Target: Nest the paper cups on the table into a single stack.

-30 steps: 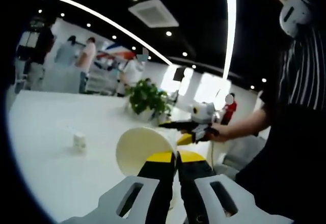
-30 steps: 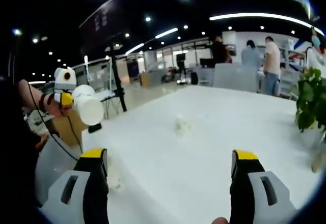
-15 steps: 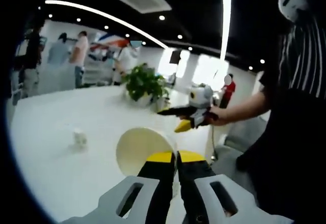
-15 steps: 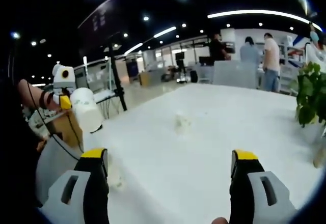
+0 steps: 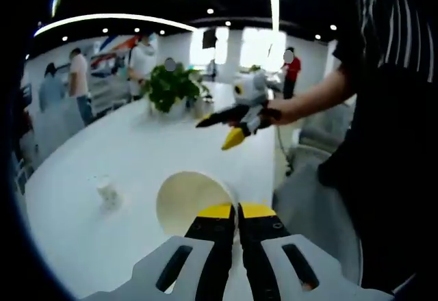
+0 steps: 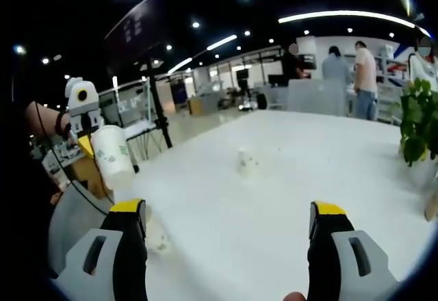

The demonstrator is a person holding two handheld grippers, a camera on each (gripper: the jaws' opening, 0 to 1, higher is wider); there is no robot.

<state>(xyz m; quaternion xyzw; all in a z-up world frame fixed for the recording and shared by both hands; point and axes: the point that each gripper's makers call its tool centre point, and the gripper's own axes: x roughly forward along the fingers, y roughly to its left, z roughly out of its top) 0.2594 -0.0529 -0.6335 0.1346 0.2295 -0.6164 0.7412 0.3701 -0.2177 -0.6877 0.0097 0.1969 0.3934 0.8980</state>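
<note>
Yellow-tipped jaws of the left gripper (image 5: 237,212) are pressed nearly together on the rim of a paper cup (image 5: 189,202), which it holds in the air with the open mouth facing the camera. In the right gripper view that same held cup (image 6: 114,157) hangs mouth-down off the near left edge of the white table (image 6: 287,205), printed with small green marks. The right gripper (image 6: 226,215) has its jaws spread wide with nothing between them, aimed across the tabletop. A second cup (image 6: 244,162) stands out toward the middle of the table, well apart from both grippers; a pale one (image 6: 156,238) sits close to the near edge beside the right gripper's left jaw. A potted plant (image 5: 171,89) stands at the far end.

Judging from the thin rim pinch, the held cup could swing or slip as it is lowered, meet the standing cup off-centre, and knock it over rather than nest.
</note>
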